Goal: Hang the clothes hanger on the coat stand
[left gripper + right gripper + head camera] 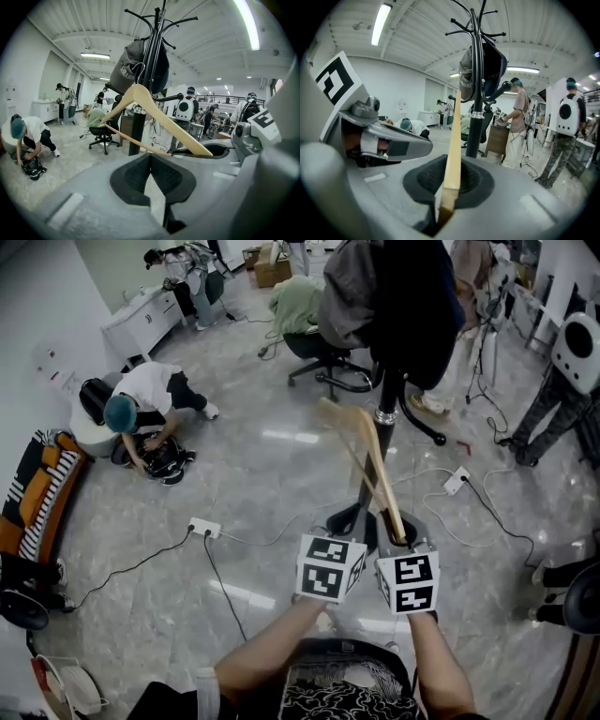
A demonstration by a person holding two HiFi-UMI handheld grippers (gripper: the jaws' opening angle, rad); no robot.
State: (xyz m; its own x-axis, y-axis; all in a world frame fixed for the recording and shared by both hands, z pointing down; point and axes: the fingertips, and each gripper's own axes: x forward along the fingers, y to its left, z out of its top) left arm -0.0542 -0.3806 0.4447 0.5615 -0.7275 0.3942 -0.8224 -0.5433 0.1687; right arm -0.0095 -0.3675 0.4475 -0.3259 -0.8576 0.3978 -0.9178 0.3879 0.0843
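Right gripper [448,190]: jaws pinch hanger [453,140] by one arm tip, so far end reaches up toward coat stand [476,93]
Left gripper [150,171]: jaws together, empty, spare

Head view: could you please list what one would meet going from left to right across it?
striped orange-and-black cushion → crouching person → white power strip → left gripper → right gripper → second power strip

clothes hanger [381,474]: pale wood, tilted, unhung | coat stand [387,392]: black, upright
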